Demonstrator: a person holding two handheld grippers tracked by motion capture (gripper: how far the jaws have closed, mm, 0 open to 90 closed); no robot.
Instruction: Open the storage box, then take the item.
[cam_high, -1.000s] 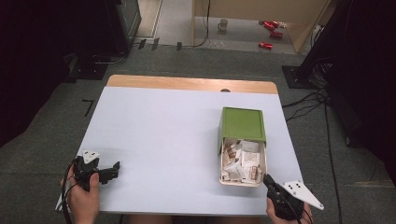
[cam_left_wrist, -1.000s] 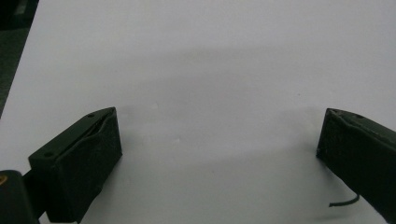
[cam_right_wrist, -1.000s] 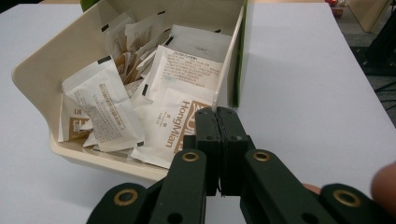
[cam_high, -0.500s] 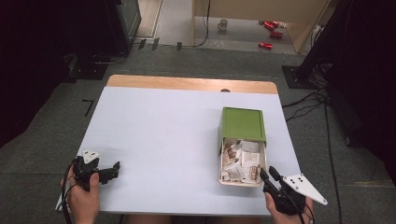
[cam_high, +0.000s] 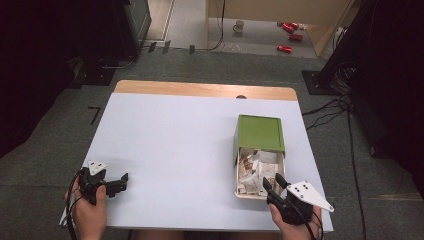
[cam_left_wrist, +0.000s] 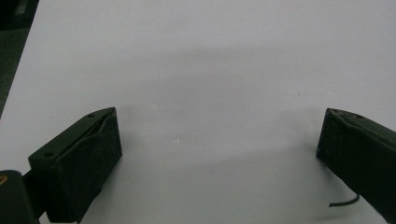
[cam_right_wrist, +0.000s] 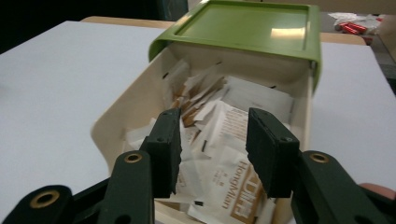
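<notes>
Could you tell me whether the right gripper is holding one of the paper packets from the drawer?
No, the right gripper hangs with its jaws apart above the packets in the drawer, gripping nothing.

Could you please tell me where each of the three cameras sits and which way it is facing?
High view: above the person's side, looking forward and down on the table; both hands, left gripper and right gripper show.
Left gripper view: rides the left gripper, facing bare tabletop between wide-apart jaws.
Right gripper view: rides the right gripper, facing the drawer of packets under its green case.
Shared: high and right gripper views both show the drawer.
</notes>
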